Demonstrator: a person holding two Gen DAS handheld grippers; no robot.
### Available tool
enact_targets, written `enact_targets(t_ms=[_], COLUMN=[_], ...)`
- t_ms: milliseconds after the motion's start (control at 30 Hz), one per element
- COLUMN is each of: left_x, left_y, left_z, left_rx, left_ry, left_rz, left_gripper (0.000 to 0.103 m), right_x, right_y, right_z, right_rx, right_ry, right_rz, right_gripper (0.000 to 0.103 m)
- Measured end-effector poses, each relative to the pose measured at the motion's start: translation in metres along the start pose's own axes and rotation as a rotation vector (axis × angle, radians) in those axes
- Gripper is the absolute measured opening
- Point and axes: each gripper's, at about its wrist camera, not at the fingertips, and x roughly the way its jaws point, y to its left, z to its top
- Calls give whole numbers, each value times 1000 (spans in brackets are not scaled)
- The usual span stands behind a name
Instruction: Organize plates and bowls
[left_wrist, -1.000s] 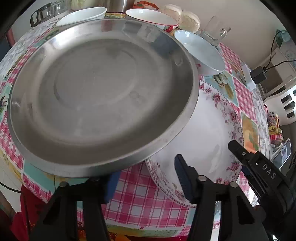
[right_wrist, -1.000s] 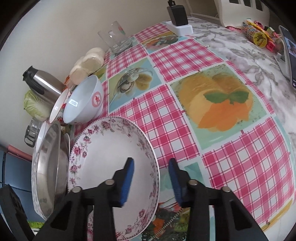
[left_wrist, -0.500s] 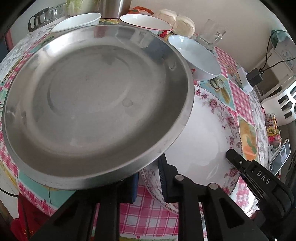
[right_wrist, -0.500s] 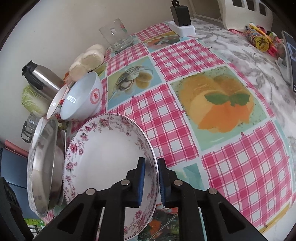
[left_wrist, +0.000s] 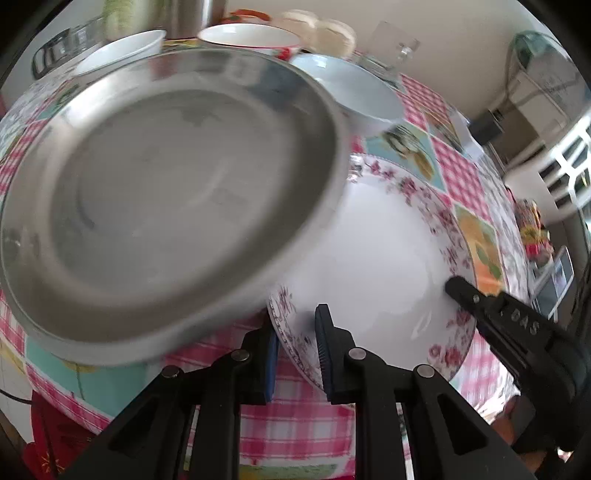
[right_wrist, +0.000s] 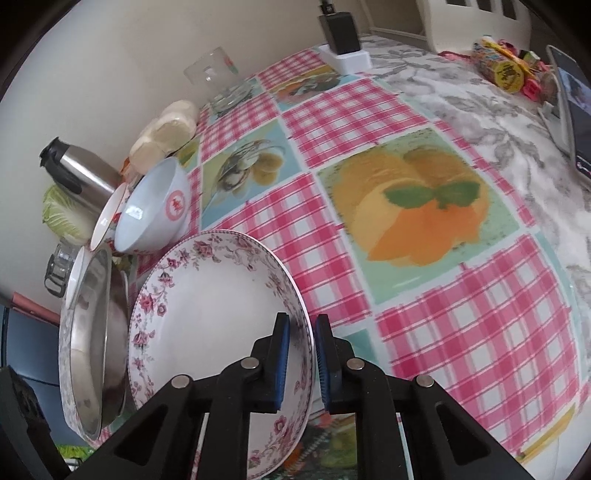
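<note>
Though glossy white inside, floral plate (right_wrist: 207, 314) with pink rose rim.

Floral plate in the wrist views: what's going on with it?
A person works a gripper in each hand. Both jaws have just closed on the rim of the floral plate: left gripper at its near-left edge, right gripper on the opposite side. The plate looks tilted off the tablecloth, beside a blurred steel plate.

Steel plate (left_wrist: 166, 206) – brushed metal, dull sheen. Floral plate (right_wrist: 218, 317) at its 3 o'clock – glossy glazed ceramic, smooth. Bench cloth (right_wrist: 461, 332) – slick, prob. vinyl, checked print. Flask (right_wrist: 85, 173) at 12 – satin metal w/ matt black plastic top.
</note>
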Motion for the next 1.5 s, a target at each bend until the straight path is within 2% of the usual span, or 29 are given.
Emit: enact_targets(t_ms=[267,467,633,833,1100,1333,1500], left_x=[5,12,15,19,18,19,18], left_y=[-17,-13,-11,-19,-17,-18,-29], left_z=[-1,10,17,21,24,24,17], left_rx=[85,25,-7,33,54,54,108], left_ry=[22,38,13,-26,-44,-39,-29], left_rz=[-29,-76,-77,-51,-51,-47,-59], left_gripper=[21,21,21,22,22,21,21], right_x=[-4,-7,-6,-5,0,-2,-8], right_y=[-25,-37,-37,-36,-17,-22,-30], right_z=[6,7,7,7,10,10,9], right_rx=[94,139,132,128,26,29,47], right_ry=[-15,-21,-22,-26,-54,-58,-66], right_rz=[22,46,47,44,-28,-3,14], right_gripper=[16,15,15,16,19,16,13])
